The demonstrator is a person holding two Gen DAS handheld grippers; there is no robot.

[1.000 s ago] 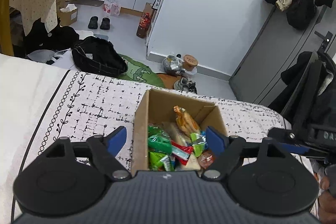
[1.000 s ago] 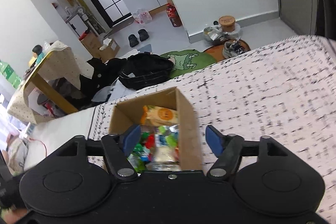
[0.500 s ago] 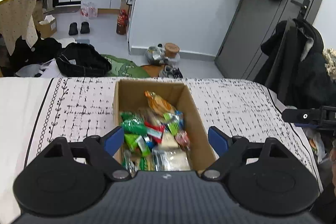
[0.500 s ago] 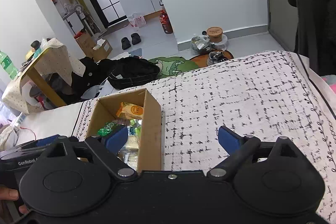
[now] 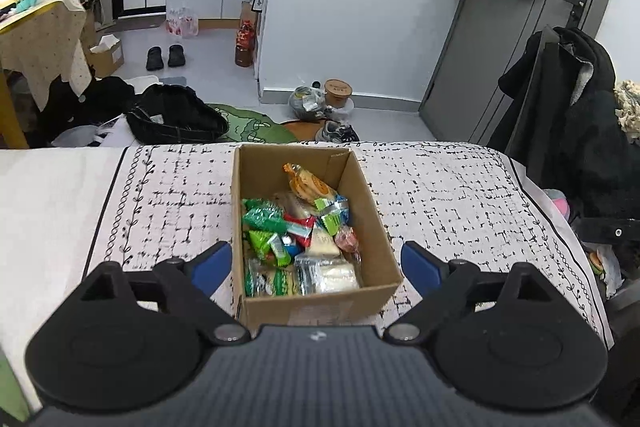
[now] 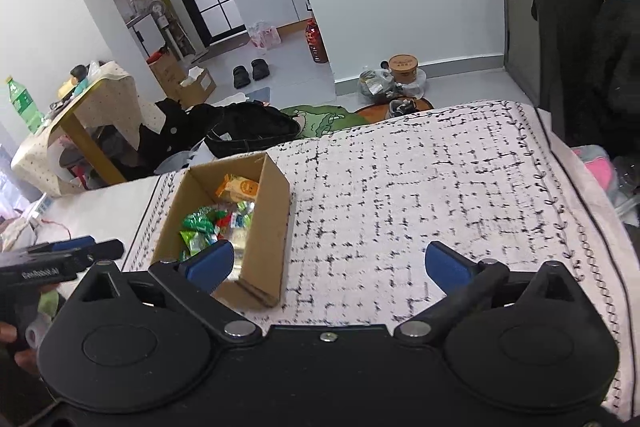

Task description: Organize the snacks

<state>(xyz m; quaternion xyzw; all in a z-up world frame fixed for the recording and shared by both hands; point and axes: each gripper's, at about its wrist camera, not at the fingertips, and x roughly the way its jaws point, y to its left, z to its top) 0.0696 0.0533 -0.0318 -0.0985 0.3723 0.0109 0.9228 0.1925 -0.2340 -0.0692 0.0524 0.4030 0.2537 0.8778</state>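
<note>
The cardboard box [image 5: 316, 301] of snacks [image 5: 298, 231] sits on the patterned cloth [image 5: 460, 211]. Left tongs [image 5: 316, 265] straddle it, opening, gripping nothing. Right tongs [image 6: 326, 265] are opening, empty; box at ten o'clock.

Cardboard box [image 5: 372, 211] near wall partly hidden behind hand-held gripper.

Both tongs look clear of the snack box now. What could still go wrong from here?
1. The cardboard box is heaped with loose packets; the orange snack packet leans on the back wall, so a nudge might tip it out.
2. The left tongs are opening astride the box without touching it; lowering could catch a wall and drag it across the patterned cloth.
3. The right tongs are opening, empty, one finger overlapping the box's near corner in view.
</note>
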